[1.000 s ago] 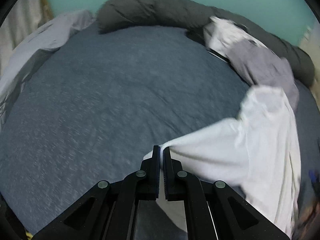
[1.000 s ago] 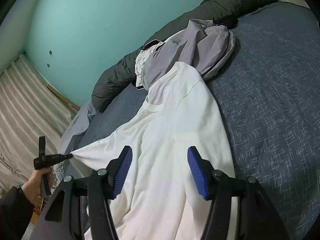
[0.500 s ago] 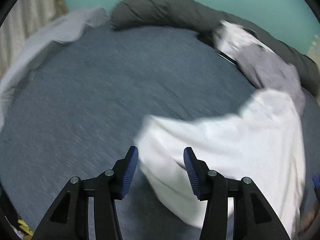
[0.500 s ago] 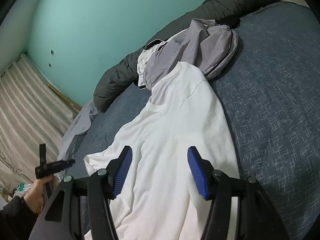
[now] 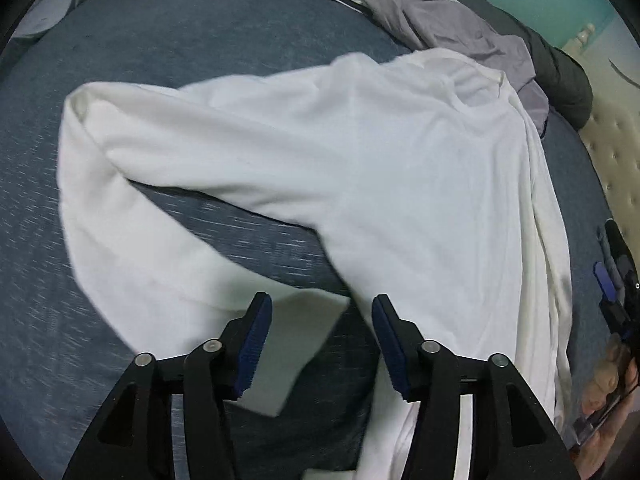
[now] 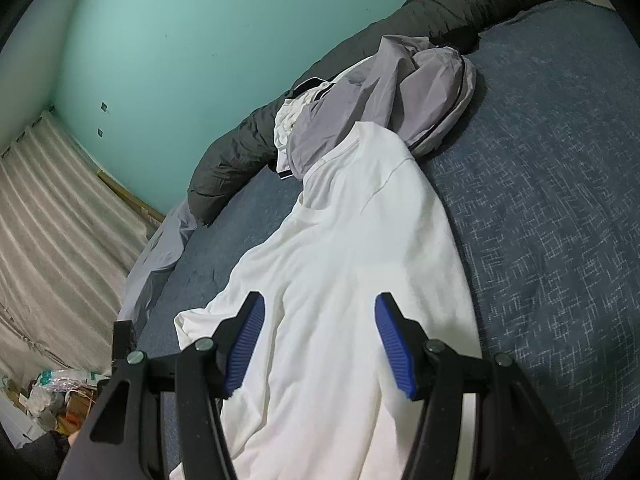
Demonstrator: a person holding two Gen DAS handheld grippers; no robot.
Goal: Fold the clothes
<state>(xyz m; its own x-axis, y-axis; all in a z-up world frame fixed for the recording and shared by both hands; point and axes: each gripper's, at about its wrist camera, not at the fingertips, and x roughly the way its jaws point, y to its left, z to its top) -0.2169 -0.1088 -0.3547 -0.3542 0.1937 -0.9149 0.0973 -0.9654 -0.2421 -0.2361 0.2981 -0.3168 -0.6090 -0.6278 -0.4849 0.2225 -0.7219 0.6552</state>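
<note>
We've got a teal wall (image 6: 168,52) way out past the fingers, with a pale striped curtain (image 6: 52,216) off to their left. Everything sits on a bed with a blue-grey heathered cover (image 6: 552,208), and a tufted cream headboard (image 5: 612,152) shows far right of the fingers.

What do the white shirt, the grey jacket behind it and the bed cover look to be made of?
White shirt: probably soft matte cotton knit, draping in loose rounded folds. Grey jacket: likely thin synthetic, nylon-like, with sharp crinkles and a faint sheen. Bed cover: a woven-looking blue fabric flecked with pale threads, matte; fibre unclear.
</note>
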